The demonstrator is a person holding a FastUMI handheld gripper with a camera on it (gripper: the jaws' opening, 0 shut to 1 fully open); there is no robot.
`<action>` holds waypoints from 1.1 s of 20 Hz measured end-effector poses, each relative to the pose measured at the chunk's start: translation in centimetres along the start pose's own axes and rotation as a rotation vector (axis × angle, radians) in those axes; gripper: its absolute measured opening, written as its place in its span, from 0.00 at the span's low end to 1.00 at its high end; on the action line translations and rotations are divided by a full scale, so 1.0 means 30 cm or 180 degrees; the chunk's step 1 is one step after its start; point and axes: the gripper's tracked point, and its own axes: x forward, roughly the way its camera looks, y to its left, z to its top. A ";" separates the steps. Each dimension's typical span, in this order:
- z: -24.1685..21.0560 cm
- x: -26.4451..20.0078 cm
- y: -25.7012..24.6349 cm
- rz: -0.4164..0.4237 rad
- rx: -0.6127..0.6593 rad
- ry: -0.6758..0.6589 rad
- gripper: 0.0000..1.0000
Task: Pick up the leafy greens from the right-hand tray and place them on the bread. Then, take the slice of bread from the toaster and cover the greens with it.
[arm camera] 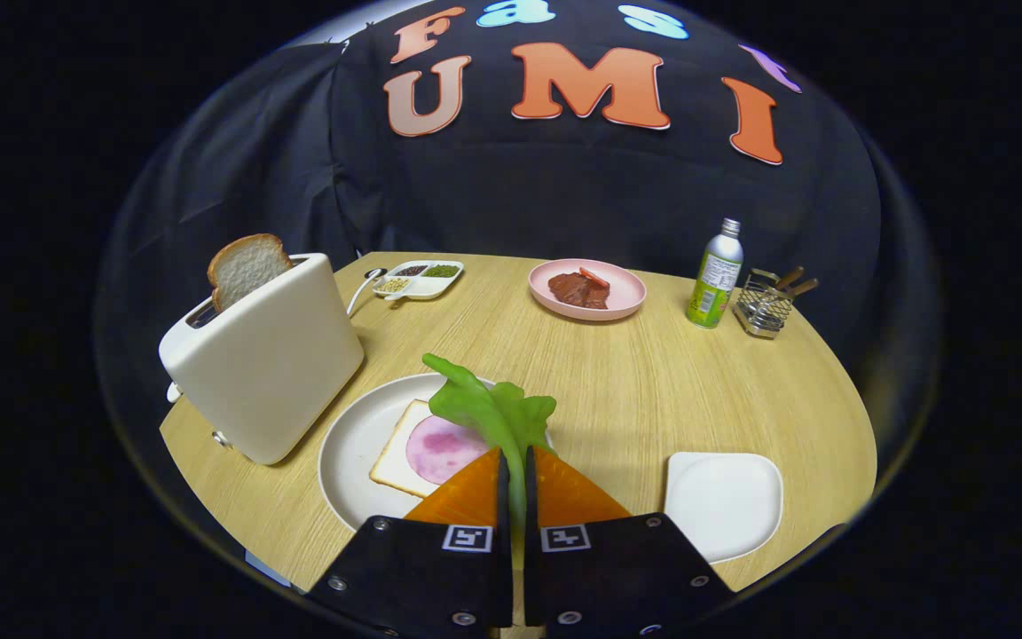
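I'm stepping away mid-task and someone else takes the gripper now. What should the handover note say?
Gripper: shut on the leafy greens, held above the round plate.
Bread with ham lies on that plate, just ahead of the fingers, not yet covered.
Right-hand tray has been emptied.
Toaster holds the second bread slice, sticking up.
Done: greens picked.
Left: lay greens on the bread, then fetch the toaster slice and cover them.

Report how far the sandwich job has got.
Done: the leafy greens are off the right-hand tray. In hand: the gripper fingers are shut on their stem, over the bread on the plate. Left: release them, then fetch the slice from the toaster.
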 end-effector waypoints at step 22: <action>-0.056 0.054 0.153 0.0203 0.0023 0.0226 0.72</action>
